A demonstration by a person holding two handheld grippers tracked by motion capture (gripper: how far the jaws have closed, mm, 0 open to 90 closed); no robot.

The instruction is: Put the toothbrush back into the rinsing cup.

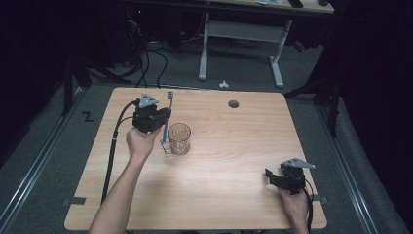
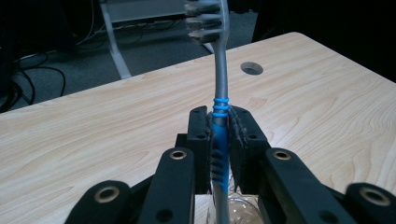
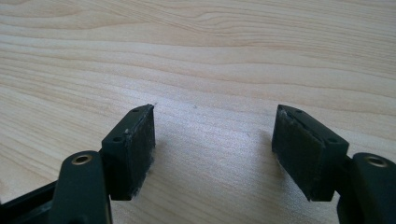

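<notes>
Between the pads of the left tool (image 2: pixel 219 140), pressed together on its blue grip section, a toothbrush (image 2: pixel 220 93) stands nearly upright with its bristled head at the top and its lower end reaching down toward a clear patterned glass (image 1: pixel 179 138). In the high view that tool (image 1: pixel 163 117) sits at the far left part of the wooden surface (image 1: pixel 234 161), the brush's tail just at or inside the rim of the glass; whether it already touches the glass I cannot tell. The right tool (image 3: pixel 215 144) rests near the near right corner of the surface with its jaws spread wide and nothing between them, well apart from the glass. Judging from this, the work in hand looks like standing the brush in the glass, and the risks come from the narrow hold. The pads pinch a slim, rounded handle, so it could swivel in the grip and tilt as it goes down. If the tail catches the rim rather than clearing it, the light glass could tip or slide, since nothing steadies it. Letting go too high would drop the brush, and its long top-heavy shaft could knock the glass over.
</notes>
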